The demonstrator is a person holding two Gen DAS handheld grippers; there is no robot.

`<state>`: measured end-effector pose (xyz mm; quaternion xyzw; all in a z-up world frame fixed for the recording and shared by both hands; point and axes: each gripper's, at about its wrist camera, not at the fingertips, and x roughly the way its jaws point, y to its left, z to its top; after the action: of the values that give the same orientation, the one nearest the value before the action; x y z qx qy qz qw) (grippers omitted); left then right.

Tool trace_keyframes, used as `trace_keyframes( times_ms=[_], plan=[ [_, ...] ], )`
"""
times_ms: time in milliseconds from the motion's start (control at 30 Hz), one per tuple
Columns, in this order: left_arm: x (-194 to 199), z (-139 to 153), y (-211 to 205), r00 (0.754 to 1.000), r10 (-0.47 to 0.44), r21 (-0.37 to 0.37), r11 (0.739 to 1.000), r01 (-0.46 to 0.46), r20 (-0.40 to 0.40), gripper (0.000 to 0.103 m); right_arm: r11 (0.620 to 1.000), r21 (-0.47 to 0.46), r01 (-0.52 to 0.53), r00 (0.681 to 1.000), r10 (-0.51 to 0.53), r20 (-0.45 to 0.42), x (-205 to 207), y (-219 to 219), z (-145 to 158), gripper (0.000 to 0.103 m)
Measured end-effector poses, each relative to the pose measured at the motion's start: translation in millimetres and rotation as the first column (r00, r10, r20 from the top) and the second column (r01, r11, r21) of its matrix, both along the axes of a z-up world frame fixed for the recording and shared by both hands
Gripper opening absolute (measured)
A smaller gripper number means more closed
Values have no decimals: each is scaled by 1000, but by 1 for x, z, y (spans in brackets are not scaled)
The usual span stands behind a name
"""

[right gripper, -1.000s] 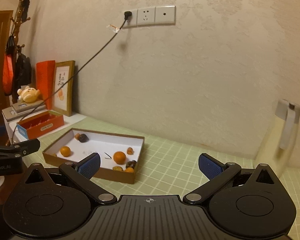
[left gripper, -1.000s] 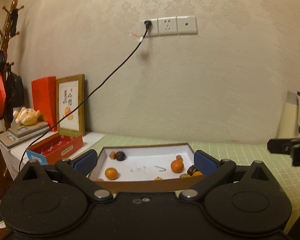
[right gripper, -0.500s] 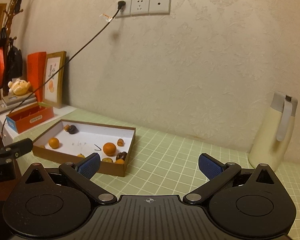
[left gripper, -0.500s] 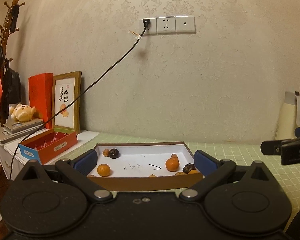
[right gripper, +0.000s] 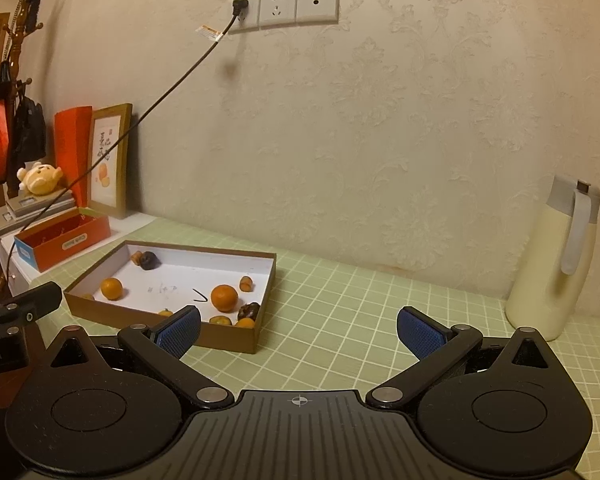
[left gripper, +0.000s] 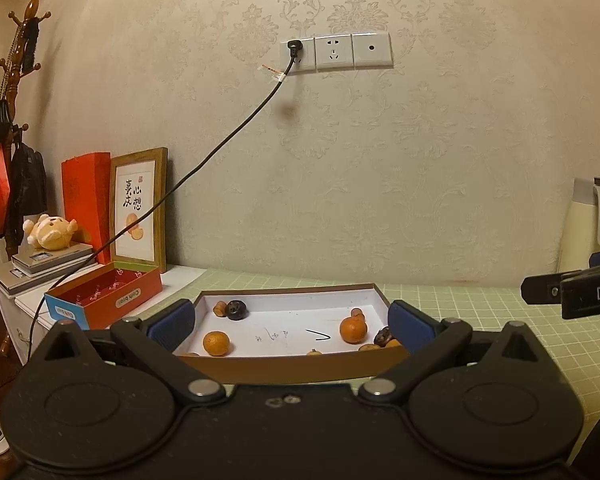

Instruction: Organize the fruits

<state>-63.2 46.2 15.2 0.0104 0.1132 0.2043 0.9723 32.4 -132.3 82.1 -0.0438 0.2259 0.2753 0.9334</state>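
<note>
A shallow brown cardboard box (left gripper: 292, 366) (right gripper: 236, 336) with a white floor lies on the green grid mat. Inside it are two oranges (left gripper: 216, 343) (left gripper: 353, 329) (right gripper: 224, 298), dark wrinkled fruits (left gripper: 236, 309) (right gripper: 148, 260) and several small orange-brown ones. My left gripper (left gripper: 290, 326) hovers open just in front of the box's near wall, empty. My right gripper (right gripper: 298, 334) is open and empty too, to the right of the box over bare mat. Each gripper shows at the edge of the other's view.
A red and blue open box (left gripper: 104, 298) (right gripper: 62, 242) sits left of the fruit box, with a framed picture (left gripper: 140, 208), a red card and a plush toy behind it. A cream thermos jug (right gripper: 556, 260) stands at the right by the wall. A black cable (left gripper: 204, 164) hangs from the wall socket.
Both views have shifted slightly: the fruit box now sits a little lower and nearer in each, and the thermos has come fully into the right wrist view. Both grippers stayed open.
</note>
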Motion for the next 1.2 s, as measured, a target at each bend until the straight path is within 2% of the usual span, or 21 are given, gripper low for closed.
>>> trace_keyframes(
  times_ms=[1200],
  plan=[
    [0,0,3,1000,-9,10,1000,9,-5,97,1000,-7,-9,1000,9,-3,1,4,-3,103]
  ],
)
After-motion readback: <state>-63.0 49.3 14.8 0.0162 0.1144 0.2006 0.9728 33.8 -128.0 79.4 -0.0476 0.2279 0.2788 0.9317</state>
